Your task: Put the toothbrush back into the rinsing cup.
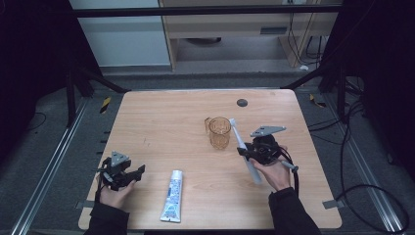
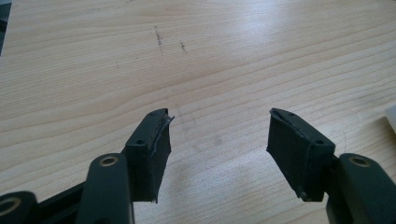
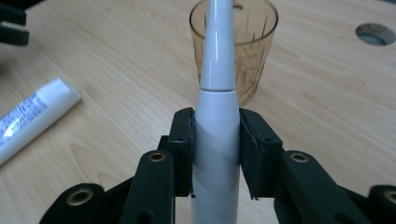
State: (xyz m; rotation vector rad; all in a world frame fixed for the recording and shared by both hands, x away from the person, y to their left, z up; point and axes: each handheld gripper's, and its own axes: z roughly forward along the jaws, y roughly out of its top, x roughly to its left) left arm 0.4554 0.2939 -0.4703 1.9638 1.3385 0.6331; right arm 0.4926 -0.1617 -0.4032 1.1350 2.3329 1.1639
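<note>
My right gripper (image 1: 246, 152) (image 3: 216, 140) is shut on a white electric toothbrush (image 1: 243, 148) (image 3: 216, 121), which it holds by the thick handle. The brush's head points up and away, toward the rim of an amber see-through cup (image 1: 219, 132) (image 3: 233, 42) standing just left of it. A white toothpaste tube (image 1: 172, 196) (image 3: 32, 119) lies flat near the front of the table. My left gripper (image 1: 134, 174) (image 2: 218, 140) rests open at the front left, with bare wood between its jaws.
The light wooden table (image 1: 166, 127) has a round dark grommet hole (image 1: 242, 103) (image 3: 375, 33) near its far edge. Cables lie on the floor to the right (image 1: 372, 191). Dark frame rails run along both sides of the table.
</note>
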